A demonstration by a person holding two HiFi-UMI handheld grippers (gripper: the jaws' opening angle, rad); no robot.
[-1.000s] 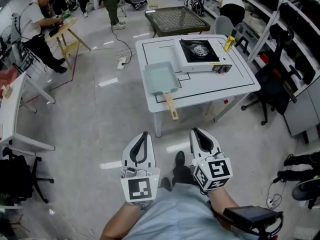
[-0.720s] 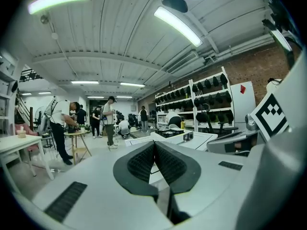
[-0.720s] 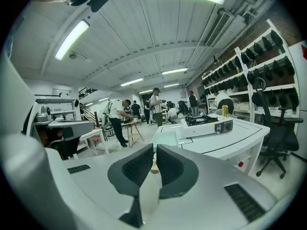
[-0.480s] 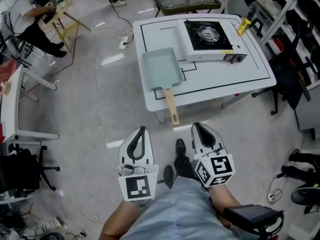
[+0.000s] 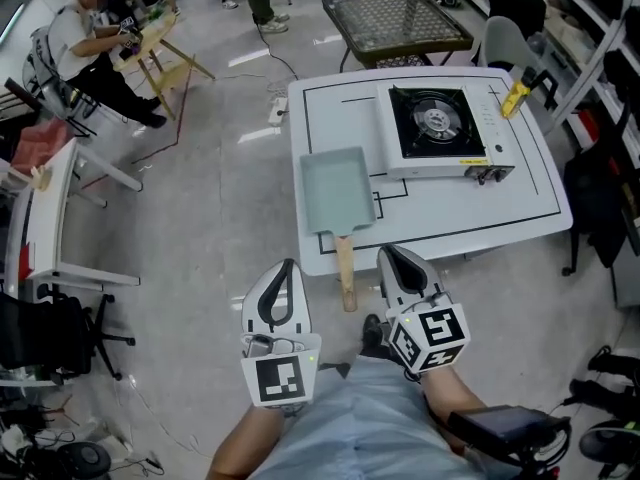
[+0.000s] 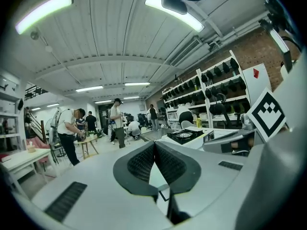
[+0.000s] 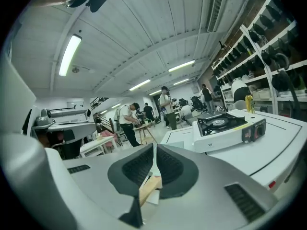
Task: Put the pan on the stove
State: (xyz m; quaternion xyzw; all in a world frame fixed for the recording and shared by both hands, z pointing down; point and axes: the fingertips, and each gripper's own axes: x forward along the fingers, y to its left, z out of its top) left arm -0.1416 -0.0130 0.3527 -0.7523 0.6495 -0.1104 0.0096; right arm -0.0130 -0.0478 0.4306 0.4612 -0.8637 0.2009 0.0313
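I hold the left gripper (image 5: 288, 267) and right gripper (image 5: 389, 255) at the white table's (image 5: 520, 218) near edge, ribbed black pads shut on nothing. The rectangular pale-teal pan (image 5: 337, 190) lies flat on the table beside the boxy gas stove (image 5: 440, 128), its wooden handle (image 5: 345, 268) overhanging.

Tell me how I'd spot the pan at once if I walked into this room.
Find the white table marked with black lines. On its left part, beside the gas stove, lies the pan. It is the only pale green rectangular thing there, its wooden handle sticking out past the table's near edge.
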